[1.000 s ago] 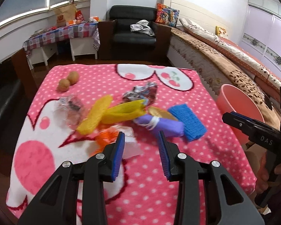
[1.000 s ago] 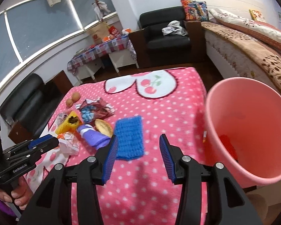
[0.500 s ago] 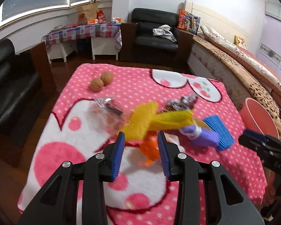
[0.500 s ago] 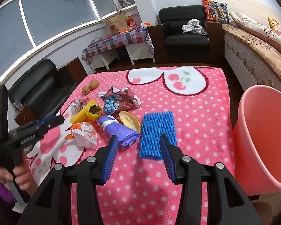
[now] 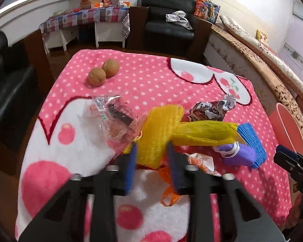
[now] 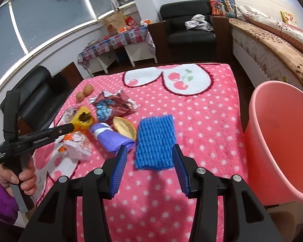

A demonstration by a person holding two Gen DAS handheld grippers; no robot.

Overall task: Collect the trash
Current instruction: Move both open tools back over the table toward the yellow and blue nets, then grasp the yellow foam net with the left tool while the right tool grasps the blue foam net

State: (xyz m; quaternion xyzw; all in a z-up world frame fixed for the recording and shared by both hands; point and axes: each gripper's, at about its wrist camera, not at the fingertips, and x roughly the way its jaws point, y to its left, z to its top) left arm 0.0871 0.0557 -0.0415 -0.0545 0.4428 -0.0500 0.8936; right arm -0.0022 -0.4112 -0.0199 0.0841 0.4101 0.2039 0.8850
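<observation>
From my left wrist camera, the left gripper point(image 5: 150, 159) is closing its fingers on the yellow foam fruit net point(image 5: 159, 129) in the trash pile on the pink-blanketed bench point(image 5: 147, 84), though contact is unclear. Only my right wrist camera shows the pink bin point(image 6: 276, 141) fully, beside the bench; there the right gripper point(image 6: 149, 163) hovers, fingers spread, over the blue foam net point(image 6: 155, 141), well apart from the bin.
</observation>
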